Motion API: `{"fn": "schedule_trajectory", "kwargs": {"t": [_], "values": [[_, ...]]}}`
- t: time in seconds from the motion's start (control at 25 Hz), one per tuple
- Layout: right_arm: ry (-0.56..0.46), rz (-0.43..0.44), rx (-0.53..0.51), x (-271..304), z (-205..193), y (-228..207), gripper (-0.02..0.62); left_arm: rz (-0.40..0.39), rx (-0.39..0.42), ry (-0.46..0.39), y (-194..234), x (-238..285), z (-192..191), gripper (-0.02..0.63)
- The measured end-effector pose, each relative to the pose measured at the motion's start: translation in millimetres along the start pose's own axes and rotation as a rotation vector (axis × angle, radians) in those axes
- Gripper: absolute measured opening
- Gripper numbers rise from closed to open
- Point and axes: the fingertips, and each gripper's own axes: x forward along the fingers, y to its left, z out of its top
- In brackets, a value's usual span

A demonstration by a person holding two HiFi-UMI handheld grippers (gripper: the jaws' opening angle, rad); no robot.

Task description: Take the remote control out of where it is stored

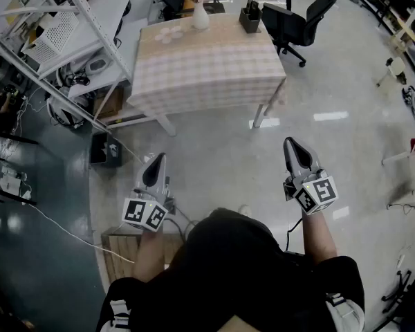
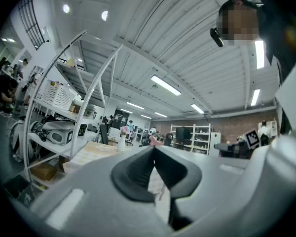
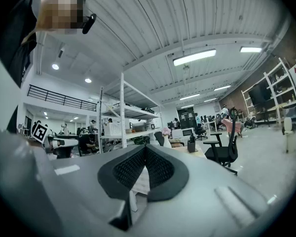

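Note:
A table with a checked cloth (image 1: 207,64) stands a few steps ahead of me. At its far right corner sits a small black holder (image 1: 250,17) with dark items standing in it; I cannot make out a remote control there. That holder (image 3: 191,145) is small and distant in the right gripper view. My left gripper (image 1: 155,160) (image 2: 154,148) and right gripper (image 1: 294,144) (image 3: 145,147) are held level over the floor, well short of the table. Both are shut, jaw tips meeting, with nothing between them.
A white vase of pink flowers (image 1: 199,14) and pale coasters (image 1: 169,34) also sit on the table. A black office chair (image 1: 301,21) stands at the table's right. A metal shelf rack (image 1: 55,40) runs along the left, with a black box (image 1: 105,149) on the floor.

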Motion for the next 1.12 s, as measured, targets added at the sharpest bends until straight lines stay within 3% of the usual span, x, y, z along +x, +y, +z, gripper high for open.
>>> {"fn": "schedule_trajectory", "kwargs": {"t": [0.44,0.6,0.84,1.12], "values": [[0.017,-0.002,0.021,-4,-3,-31,0.006,0.007,0.006,0.013,-19,26,-8,0.003],[0.065,-0.021,-0.070,-3,-1,-44,0.005,0.017,0.006,-0.001,-30,37,-6,0.003],[0.063,0.037,0.002,-11,2,-62,0.005,0.032,0.020,-0.019,-54,48,-7,0.003],[0.080,0.074,-0.071,-34,3,-89,0.005,0.105,0.029,-0.047,-80,46,-10,0.003]]}}
